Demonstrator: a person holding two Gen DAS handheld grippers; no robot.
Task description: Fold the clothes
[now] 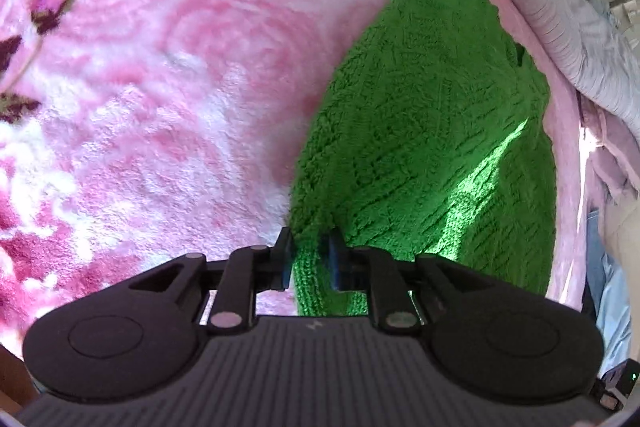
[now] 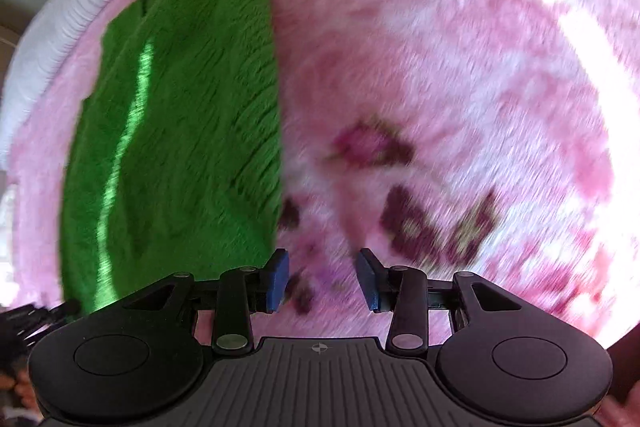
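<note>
While the right gripper [image 2: 323, 277] is being held open, the limp, stretchy green sweater's [image 1: 424, 147] near ribbed edge is being pinched by the left gripper [image 1: 309, 259].

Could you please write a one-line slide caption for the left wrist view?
Left tool clamps the ribbed edge of a green knitted sweater lying on a pink rose-patterned blanket.

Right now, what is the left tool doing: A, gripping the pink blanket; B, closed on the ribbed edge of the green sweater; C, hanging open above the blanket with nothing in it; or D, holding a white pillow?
B: in the left wrist view the left tool has its blue pads pressed on the ribbed edge of the green sweater, which lies on the pink blanket.
</note>
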